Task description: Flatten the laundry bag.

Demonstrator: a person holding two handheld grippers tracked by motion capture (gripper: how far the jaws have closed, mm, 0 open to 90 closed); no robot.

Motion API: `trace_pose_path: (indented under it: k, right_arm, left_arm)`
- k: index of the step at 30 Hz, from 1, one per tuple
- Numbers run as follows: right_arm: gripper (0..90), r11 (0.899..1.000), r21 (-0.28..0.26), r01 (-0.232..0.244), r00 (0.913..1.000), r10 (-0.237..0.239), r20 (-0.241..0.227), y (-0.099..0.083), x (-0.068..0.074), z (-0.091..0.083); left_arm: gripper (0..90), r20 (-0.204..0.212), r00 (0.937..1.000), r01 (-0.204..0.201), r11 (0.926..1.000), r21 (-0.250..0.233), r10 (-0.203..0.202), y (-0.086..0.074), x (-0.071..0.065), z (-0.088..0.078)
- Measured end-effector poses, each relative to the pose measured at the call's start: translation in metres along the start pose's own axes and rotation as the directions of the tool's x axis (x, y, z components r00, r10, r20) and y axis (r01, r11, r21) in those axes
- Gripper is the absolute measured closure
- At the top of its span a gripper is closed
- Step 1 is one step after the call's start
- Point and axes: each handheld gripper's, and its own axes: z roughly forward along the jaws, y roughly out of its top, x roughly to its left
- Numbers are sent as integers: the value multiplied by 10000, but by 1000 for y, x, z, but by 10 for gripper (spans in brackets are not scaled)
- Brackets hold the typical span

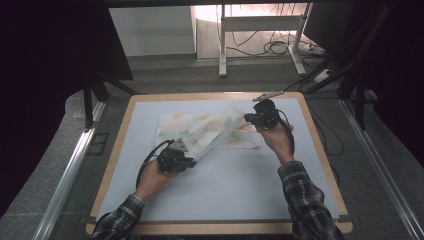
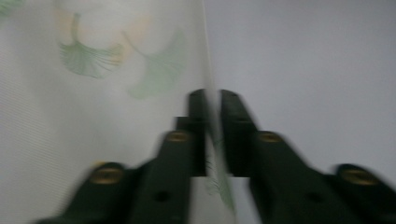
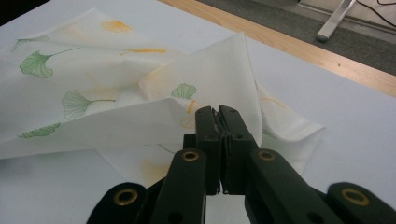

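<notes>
black jaws of the left tool [image 2: 212,140] pinch the leaf-print cloth's [image 2: 102,93] edge, blurred up close. right tool [image 3: 219,140] is pressed together on a lifted corner. from above, both forearms angle inward over the pale bench [image 1: 240,185], cloth stretched between them.

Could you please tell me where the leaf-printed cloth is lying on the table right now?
In the high view, the leaf-printed cloth lies on the far middle of the blue-grey mat, stretched between the left gripper near its front edge and the right gripper at its right.
</notes>
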Motion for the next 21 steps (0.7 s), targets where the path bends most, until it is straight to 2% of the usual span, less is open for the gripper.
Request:
trace_pose_path:
  k: [1, 6, 7, 8, 9, 11, 12, 13, 15, 17, 19, 21]
  right_arm:
    - [872, 10000, -8, 5, 10000, -5, 8, -1, 0, 0]
    - [860, 9999, 34, -99, 9999, 99, -88, -8, -2, -1]
    - [838, 9998, 110, -184, 9997, 186, -171, -15, -4, -2]
    - [814, 9996, 143, -234, 9994, 237, -232, -19, -4, -3]
    - [783, 9995, 169, -281, 9994, 285, -217, -24, -5, -4]
    - [755, 9994, 143, -320, 9992, 323, -227, -29, -6, -5]
    - [667, 9984, 193, -525, 9983, 530, -222, -41, -9, -6]
    - [667, 9984, 193, -525, 9983, 530, -222, -41, -9, -6]
    - [573, 9955, 496, -812, 9966, 805, 160, -61, -14, -6]
    - [517, 9900, 774, -1181, 9930, 1173, 150, -73, -19, -1]
    - [491, 9844, 1096, -1373, 9905, 1367, 136, -84, -22, 6]
    - [478, 9803, 1437, -1356, 9908, 1344, 186, -90, -21, 15]
  left_arm:
    - [895, 13, 9996, 290, 9995, -100, -290, 8, 7, -4]
    - [897, -631, 9962, 575, 9973, -464, -604, 23, 23, -15]
    - [897, -751, 9935, 811, 9948, -623, -857, 28, 34, -20]
    - [897, -830, 9914, 954, 9928, -724, -1013, 30, 38, -22]
    - [897, -830, 9914, 954, 9928, -724, -1013, 30, 38, -22]
    - [897, -1007, 9883, 1075, 9914, -743, -1147, 33, 47, -26]
    - [897, -1055, 9866, 1168, 9903, -748, -1243, 34, 51, -28]
    - [897, -1162, 9847, 1214, 9895, -785, -1300, 35, 55, -30]
    - [897, -1206, 9808, 1412, 9847, -1024, -1532, 36, 62, -35]
    - [896, -1217, 9793, 1486, 9827, -1110, -1618, 38, 65, -38]
    - [896, -1227, 9782, 1528, 9810, -1198, -1674, 39, 66, -39]
    - [895, -1289, 9776, 1506, 9807, -1244, -1665, 40, 66, -41]
